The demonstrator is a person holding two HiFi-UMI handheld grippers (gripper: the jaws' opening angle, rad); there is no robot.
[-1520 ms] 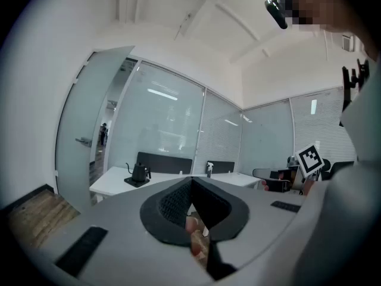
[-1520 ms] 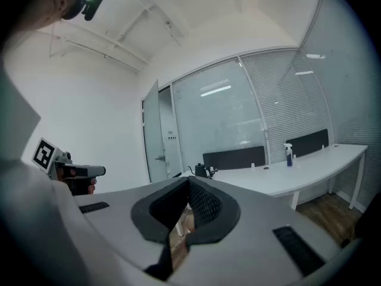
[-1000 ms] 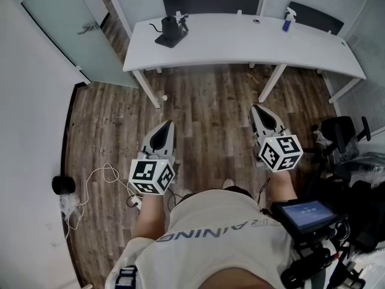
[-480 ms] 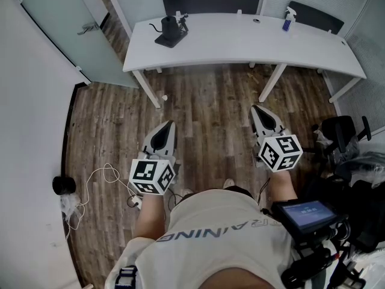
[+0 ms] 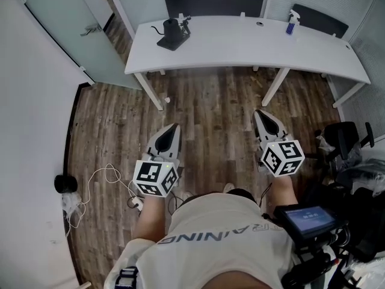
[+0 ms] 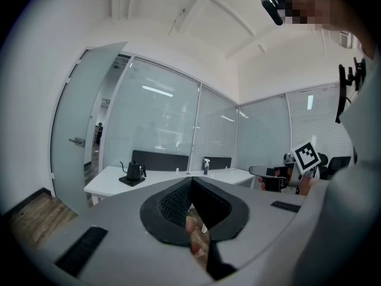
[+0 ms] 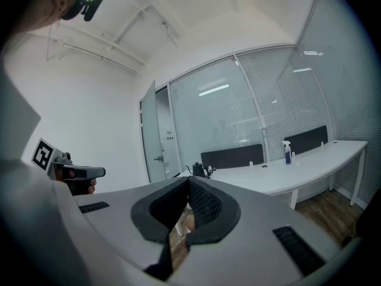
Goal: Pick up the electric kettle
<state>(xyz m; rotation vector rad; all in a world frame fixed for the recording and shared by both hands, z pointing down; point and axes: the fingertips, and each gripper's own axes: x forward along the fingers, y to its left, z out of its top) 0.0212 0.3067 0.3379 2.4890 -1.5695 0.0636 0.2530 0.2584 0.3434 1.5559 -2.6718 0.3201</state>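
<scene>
Head view: kettle (image 5: 171, 30) sits on its base at the left end of the desk (image 5: 240, 44), far ahead of both sets of fingertips and well apart from them. Left gripper (image 5: 174, 129) is held over the wood floor (image 5: 204, 107), tips pointing toward the desk, kettle ahead and roughly in line with them. Right gripper (image 5: 260, 114) is level with it, tips also toward the desk, kettle ahead and well off to their left. Spray bottle (image 5: 292, 23) stands at the far edge of the desk, ahead and slightly right of the right tips. White cable (image 5: 102, 176) lies on the floor, left of and behind the left tips.

Left gripper view: left gripper (image 6: 191, 183) has its jaws together, tips touching, nothing between them. Kettle (image 6: 135, 171) is beyond the tips, up and to their left, no contact. Spray bottle (image 6: 206, 165) is just right of the tip line, far off. Right gripper (image 6: 265, 171) shows off to the right of the tips.

Right gripper view: right gripper (image 7: 188, 182) jaws closed on each other, nothing in them. Kettle (image 7: 197, 170) shows just above the tips in frame, far ahead on the desk (image 7: 286, 174). Spray bottle (image 7: 288, 154) is to the right of the tips. Left gripper (image 7: 95, 172) is out to their left.
</scene>
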